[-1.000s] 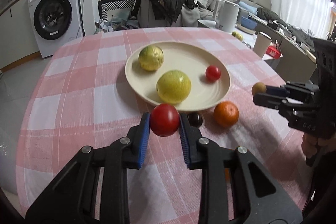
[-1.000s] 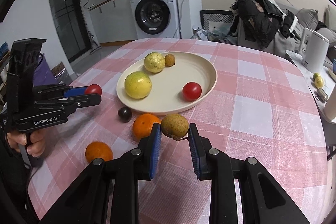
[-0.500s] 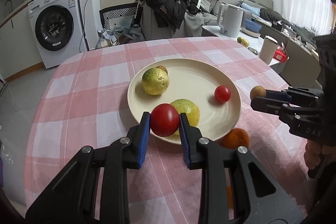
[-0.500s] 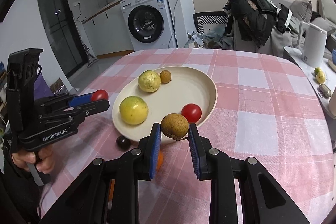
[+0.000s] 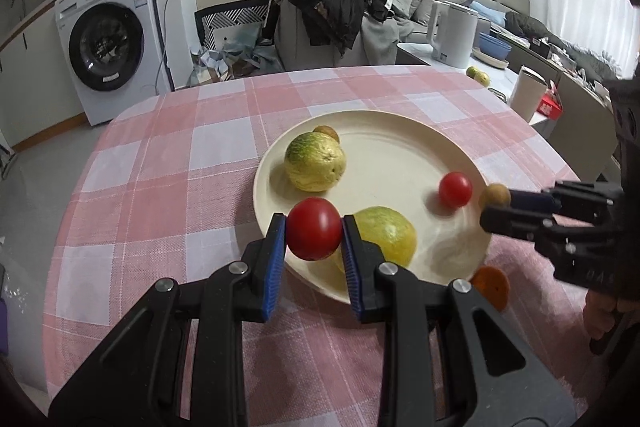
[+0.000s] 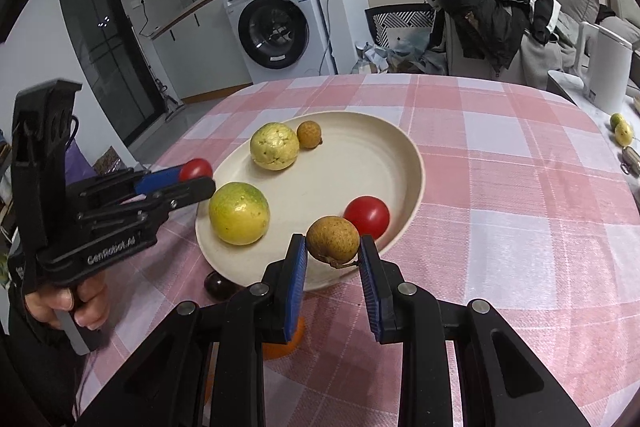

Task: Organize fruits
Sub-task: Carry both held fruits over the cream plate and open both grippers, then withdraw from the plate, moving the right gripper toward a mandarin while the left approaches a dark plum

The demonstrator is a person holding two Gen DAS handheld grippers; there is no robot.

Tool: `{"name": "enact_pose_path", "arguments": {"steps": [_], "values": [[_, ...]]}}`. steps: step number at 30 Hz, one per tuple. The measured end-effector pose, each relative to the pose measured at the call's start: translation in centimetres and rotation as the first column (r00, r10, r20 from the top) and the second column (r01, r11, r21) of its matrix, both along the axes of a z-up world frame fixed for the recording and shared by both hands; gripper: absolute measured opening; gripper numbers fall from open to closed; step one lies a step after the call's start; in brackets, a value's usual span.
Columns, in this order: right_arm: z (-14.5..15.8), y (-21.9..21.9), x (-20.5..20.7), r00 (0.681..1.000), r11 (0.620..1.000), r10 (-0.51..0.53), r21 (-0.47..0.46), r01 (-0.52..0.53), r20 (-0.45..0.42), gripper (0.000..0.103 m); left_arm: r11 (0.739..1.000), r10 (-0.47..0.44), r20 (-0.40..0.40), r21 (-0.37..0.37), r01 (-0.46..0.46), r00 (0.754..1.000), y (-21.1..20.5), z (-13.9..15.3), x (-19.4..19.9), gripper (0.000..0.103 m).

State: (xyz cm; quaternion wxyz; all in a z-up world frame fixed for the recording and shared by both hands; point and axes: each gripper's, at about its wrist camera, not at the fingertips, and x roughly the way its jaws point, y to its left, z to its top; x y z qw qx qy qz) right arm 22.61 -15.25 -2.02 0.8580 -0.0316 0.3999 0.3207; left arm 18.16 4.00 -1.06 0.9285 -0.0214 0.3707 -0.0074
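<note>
The left hand-held gripper [image 5: 314, 229] clamps a glossy round tomato [image 5: 314, 234], the right hand-held gripper [image 6: 333, 250] a rough brown longan [image 6: 332, 239].

Washing machine [image 5: 105, 39], kettle [image 5: 454, 33], draped clothes [image 5: 332, 3].

Low in frame centre: right gripper [image 6: 333, 259], blue-padded jaws clamped on a brown longan [image 6: 332, 238], held over the near rim of a cream plate [image 6: 408, 163]. On the plate: two yellow-green fruits [image 6: 239, 213] [image 6: 274, 146], a second small longan [image 6: 309, 134], a red tomato [image 6: 367, 216]. At frame left: left gripper [image 6: 196, 177], pinching a red tomato [image 6: 195, 169] beside the plate's left rim. On the pink checked worktop [image 6: 500, 195], near the plate's lower edge: a dark fruit [image 6: 217, 285] and an orange [image 6: 280, 345], partly hidden.
</note>
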Motion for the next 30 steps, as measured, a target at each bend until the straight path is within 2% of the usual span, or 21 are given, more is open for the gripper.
{"name": "enact_pose_path", "arguments": {"steps": [10, 18, 20, 22, 25, 27, 28, 29, 30], "values": [[-0.5, 1.0, 0.2, 1.000, 0.999, 0.018, -0.034, -0.018, 0.014, 0.027, 1.000, 0.017, -0.028, -0.016, -0.017, 0.999, 0.8, -1.7, 1.6, 0.024], [-0.4, 1.2, 0.1, 0.999, 0.998, 0.028, -0.053, -0.027, 0.022, 0.027, 1.000, 0.019, -0.028, -0.016, -0.020, 0.999, 0.7, -1.9, 1.7, 0.024], [-0.3, 1.3, -0.2, 0.999, 0.997, 0.036, -0.064, -0.034, 0.036, 0.031, 1.000, 0.019, -0.032, -0.012, -0.019, 0.999, 0.6, -1.8, 1.6, 0.025], [0.2, 1.2, -0.7, 0.996, 0.996, 0.019, -0.093, -0.011, 0.087, 0.039, 1.000, 0.016, -0.036, -0.006, -0.016, 0.999, 0.6, -1.7, 1.6, 0.026], [0.8, 0.8, -1.1, 0.992, 0.995, 0.001, -0.098, 0.012, 0.124, 0.051, 1.000, 0.025, -0.037, 0.006, -0.025, 0.999, 0.7, -1.3, 1.2, 0.040], [1.3, 0.3, -1.5, 0.991, 0.995, -0.008, -0.096, 0.021, 0.136, 0.054, 1.000, 0.026, -0.032, 0.003, -0.026, 0.999, 0.7, -0.8, 0.6, 0.056], [1.5, 0.2, -1.6, 0.990, 0.995, -0.009, -0.095, 0.023, 0.140, 0.063, 1.000, 0.024, -0.028, -0.001, -0.024, 0.999, 0.8, -0.6, 0.3, 0.062], [1.7, -0.2, -1.9, 0.989, 0.996, -0.010, -0.092, 0.023, 0.146, 0.075, 1.000, 0.023, -0.022, -0.008, -0.023, 0.999, 0.8, -0.2, -0.2, 0.074], [1.9, -0.4, -2.1, 0.989, 0.996, -0.011, -0.085, 0.024, 0.149, 0.080, 1.000, 0.024, -0.017, -0.011, -0.024, 1.000, 0.7, 0.1, -0.7, 0.083]]}}
